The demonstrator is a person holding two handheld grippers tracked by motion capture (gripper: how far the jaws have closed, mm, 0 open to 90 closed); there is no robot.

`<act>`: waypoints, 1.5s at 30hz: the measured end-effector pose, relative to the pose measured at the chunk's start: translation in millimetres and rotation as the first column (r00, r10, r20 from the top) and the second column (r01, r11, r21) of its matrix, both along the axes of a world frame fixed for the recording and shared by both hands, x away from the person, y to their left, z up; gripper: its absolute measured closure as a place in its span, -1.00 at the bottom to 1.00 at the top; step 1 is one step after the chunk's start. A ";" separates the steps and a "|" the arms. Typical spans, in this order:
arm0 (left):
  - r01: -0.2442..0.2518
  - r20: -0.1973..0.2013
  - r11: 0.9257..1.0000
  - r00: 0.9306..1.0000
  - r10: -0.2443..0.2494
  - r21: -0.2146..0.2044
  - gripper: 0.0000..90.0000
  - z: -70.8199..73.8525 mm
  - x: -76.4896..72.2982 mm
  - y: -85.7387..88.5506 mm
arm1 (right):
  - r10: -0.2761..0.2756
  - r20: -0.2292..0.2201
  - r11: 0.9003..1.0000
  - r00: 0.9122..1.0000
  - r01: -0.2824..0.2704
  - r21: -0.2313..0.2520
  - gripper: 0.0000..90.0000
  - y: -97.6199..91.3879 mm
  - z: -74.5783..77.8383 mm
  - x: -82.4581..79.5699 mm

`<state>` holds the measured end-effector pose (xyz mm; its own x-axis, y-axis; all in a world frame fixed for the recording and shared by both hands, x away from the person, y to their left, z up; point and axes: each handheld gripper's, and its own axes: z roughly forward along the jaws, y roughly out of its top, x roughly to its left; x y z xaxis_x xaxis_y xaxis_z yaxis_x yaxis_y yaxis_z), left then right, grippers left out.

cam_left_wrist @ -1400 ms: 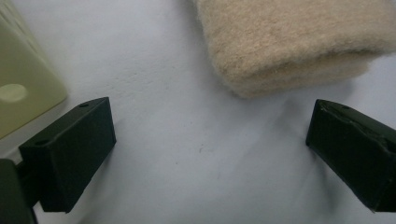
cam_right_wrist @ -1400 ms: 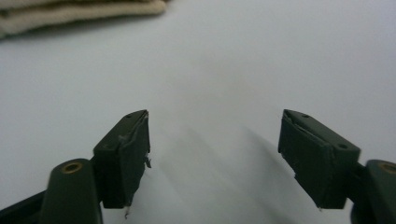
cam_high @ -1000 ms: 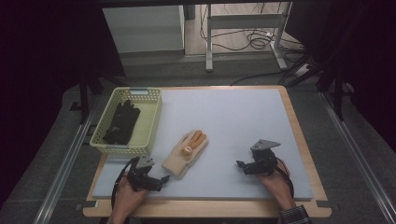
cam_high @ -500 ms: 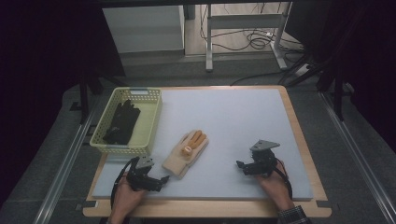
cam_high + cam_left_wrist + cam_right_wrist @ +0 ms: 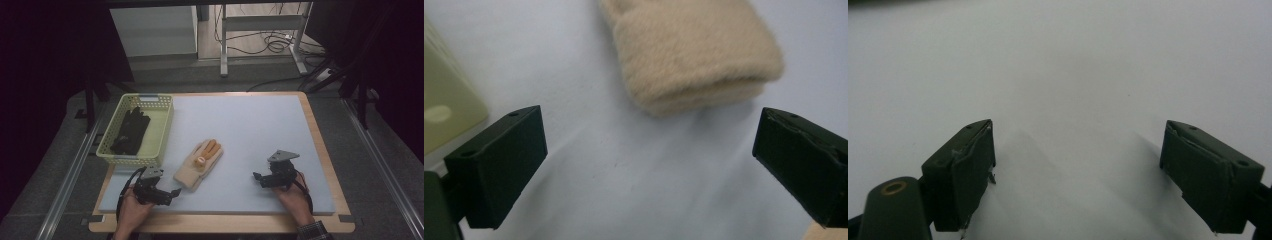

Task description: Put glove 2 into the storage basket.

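On the pale blue mat (image 5: 260,130), a green basket (image 5: 162,131) holding dark gloves (image 5: 131,129) sits at ten o'clock, and the beige glove (image 5: 198,165) lies near centre. The step looks like the approach. The left gripper (image 5: 175,192), at seven o'clock, jaws wide apart, must advance onto the cuff (image 5: 694,60). The right gripper (image 5: 256,176), at five o'clock, rests with its jaws apart over bare mat.

This looks like a lab or test room set up for recording: a wooden table (image 5: 327,165) topped with a pale blue foam mat (image 5: 250,130) stands between metal rails on a grey floor, dark curtains hang on both sides, and loose cables (image 5: 272,45) coil beneath a bare desk frame (image 5: 260,35) behind
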<state>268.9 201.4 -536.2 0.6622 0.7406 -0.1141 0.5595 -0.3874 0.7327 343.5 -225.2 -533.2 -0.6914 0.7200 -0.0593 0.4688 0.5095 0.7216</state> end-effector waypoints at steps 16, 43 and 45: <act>0.033 -0.047 0.994 0.999 -0.028 0.109 -1.00 30.3 36.9 -52.1 | 0.001 -0.001 1.000 1.000 -0.001 0.001 -0.68 -0.1 -0.1 0.2; 0.069 -0.150 0.969 0.988 -0.035 0.235 -1.00 7.1 85.1 -104.1 | 0.001 -0.001 1.000 1.000 -0.001 0.002 -0.68 -0.2 -0.1 0.2; 0.076 -0.164 0.967 0.986 -0.036 0.243 -1.00 5.7 85.8 -106.5 | 0.001 -0.001 1.000 1.000 -0.001 0.002 -0.68 -0.2 -0.1 0.2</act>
